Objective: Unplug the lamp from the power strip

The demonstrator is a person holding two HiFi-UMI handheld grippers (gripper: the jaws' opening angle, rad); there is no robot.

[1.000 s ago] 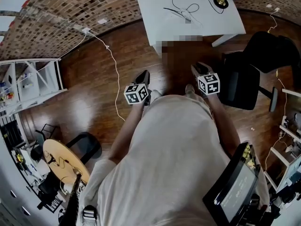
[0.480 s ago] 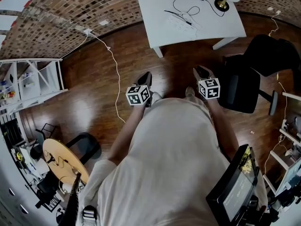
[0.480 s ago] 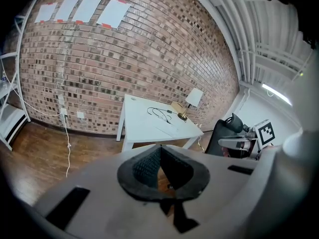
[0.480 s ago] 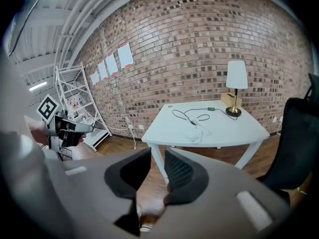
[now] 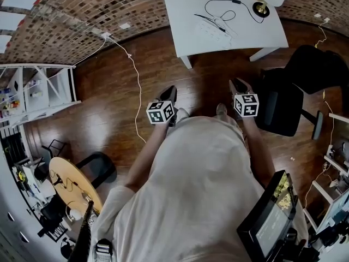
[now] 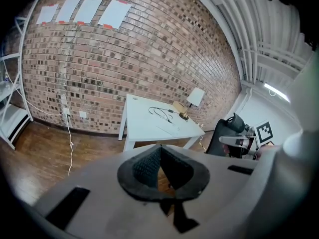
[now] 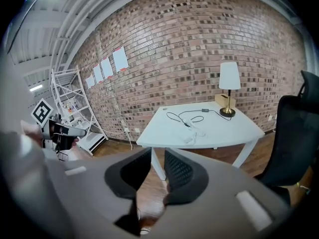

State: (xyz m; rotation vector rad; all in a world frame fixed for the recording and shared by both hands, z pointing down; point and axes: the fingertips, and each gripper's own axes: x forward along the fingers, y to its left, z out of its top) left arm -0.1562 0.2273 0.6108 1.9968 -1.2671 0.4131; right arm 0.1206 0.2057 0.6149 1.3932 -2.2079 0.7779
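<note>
The white table (image 5: 196,7) stands against the brick wall, well ahead of both grippers. On it lie the white power strip (image 5: 210,30) and a black cord (image 5: 221,7) that runs to the brass-footed lamp (image 5: 260,7) at the far right corner. The strip (image 7: 190,137) and the lamp (image 7: 229,78) also show in the right gripper view. My left gripper (image 5: 168,91) is held over the wooden floor, its pads meeting at the tips (image 6: 160,151). My right gripper (image 5: 237,83) has a clear gap between its pads (image 7: 158,151); its jaws have just been closing, with nothing between them.
A black office chair (image 5: 281,102) stands right of my right gripper. A white cable (image 5: 133,75) trails across the floor from a wall socket. White shelving (image 5: 43,91) is at the left and a round wooden stool (image 5: 68,182) at the lower left.
The head view has shifted a little, so the table sits slightly lower and further right. The right gripper has drifted slightly right. The left gripper keeps its place.
</note>
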